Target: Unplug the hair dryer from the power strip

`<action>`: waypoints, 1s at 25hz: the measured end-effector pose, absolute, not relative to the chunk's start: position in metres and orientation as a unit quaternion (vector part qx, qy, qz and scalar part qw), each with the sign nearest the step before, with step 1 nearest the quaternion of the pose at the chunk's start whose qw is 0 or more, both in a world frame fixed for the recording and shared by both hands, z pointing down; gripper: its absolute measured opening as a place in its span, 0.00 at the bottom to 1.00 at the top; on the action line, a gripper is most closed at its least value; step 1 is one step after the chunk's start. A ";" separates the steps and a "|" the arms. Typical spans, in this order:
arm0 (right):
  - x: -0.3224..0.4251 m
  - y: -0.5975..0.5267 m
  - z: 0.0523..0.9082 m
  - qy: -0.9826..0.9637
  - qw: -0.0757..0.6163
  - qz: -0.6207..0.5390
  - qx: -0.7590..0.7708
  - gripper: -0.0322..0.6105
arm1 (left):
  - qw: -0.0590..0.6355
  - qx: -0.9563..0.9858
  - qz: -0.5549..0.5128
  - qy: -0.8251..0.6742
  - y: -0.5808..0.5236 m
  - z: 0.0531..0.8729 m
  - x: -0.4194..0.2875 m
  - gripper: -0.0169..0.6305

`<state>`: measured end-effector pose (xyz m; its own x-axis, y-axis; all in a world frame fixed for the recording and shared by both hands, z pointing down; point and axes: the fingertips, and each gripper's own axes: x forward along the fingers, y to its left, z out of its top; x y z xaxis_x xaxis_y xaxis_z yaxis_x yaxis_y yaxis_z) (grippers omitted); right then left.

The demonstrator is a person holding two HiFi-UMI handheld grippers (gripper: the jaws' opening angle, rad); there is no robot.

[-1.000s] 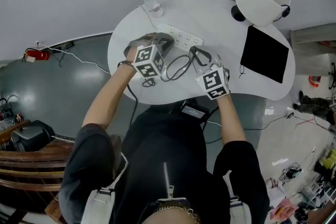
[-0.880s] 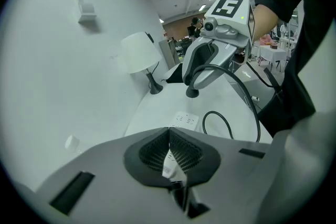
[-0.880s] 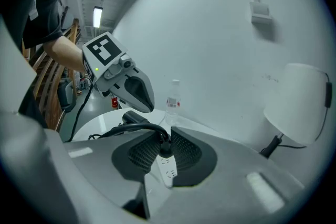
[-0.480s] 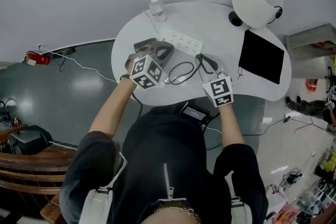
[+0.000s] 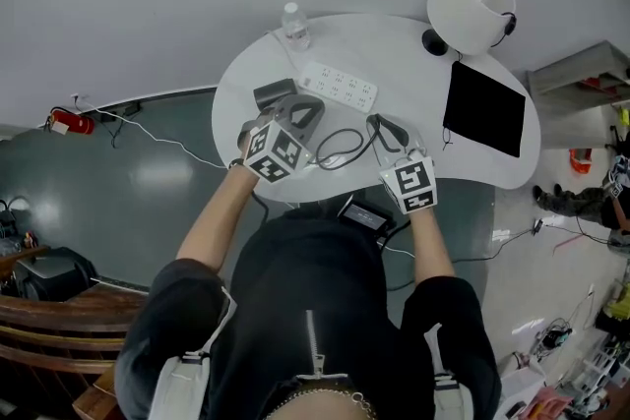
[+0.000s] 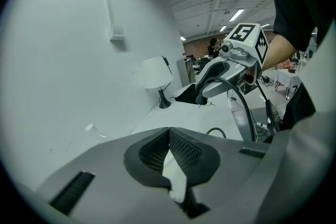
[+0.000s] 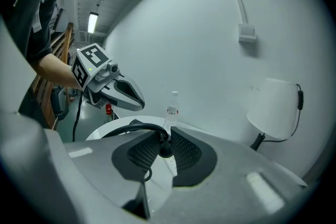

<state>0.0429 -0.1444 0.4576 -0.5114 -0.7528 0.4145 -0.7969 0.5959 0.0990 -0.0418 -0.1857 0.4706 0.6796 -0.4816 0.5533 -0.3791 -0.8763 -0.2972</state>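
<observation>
Right gripper (image 7: 167, 136): jaws clamped on the black cord (image 7: 134, 126), pads pinching a rounded bit of it right at the tips. The cord arcs off to the left of the jaws and drops toward the table (image 5: 394, 49).

Left gripper (image 6: 169, 131): jaws fully together, tips touching. Nothing visible between them, just white table through the gap lower down.

Both grippers sit over the near edge of the table, pointing away from the person and angled down.

Head view: the cord lies in a loose loop on the table between the two grippers.

Dryer (image 5: 274, 94): gray block on the table's left side, just beside the left gripper. Can't tell if they touch.

Strip (image 5: 340, 86): white, flat on the table just beyond both grippers, to the right of the dryer. The pinched bit of cord is near it but apart.

Farther out:
- bottle (image 5: 295, 23) upright at the far edge, behind the strip
- lamp (image 5: 471, 7) at the far right
- black pad (image 5: 489, 108) flat on the right side, well apart from the cord
</observation>
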 end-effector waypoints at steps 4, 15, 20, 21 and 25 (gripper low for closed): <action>0.043 -0.137 0.458 -0.867 0.216 0.048 0.447 0.14 | 0.081 -0.913 -0.321 0.240 -0.181 0.468 -0.046 0.05; 0.043 -0.123 0.457 -0.865 0.216 0.045 0.451 0.14 | 0.089 -0.911 -0.323 0.242 -0.171 0.466 -0.055 0.05; 0.038 -0.118 0.457 -0.866 0.217 0.045 0.449 0.14 | 0.087 -0.912 -0.323 0.239 -0.163 0.468 -0.055 0.05; 0.037 -0.117 0.457 -0.866 0.217 0.045 0.449 0.14 | 0.086 -0.912 -0.324 0.238 -0.162 0.469 -0.055 0.05; 0.036 -0.117 0.458 -0.865 0.218 0.044 0.450 0.14 | 0.087 -0.911 -0.327 0.235 -0.161 0.470 -0.056 0.05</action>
<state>0.0360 -0.1169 0.4578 -0.4996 -0.7589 0.4176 -0.7978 0.5910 0.1196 -0.0565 -0.1613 0.4704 0.6767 -0.4847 0.5543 -0.3707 -0.8747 -0.3123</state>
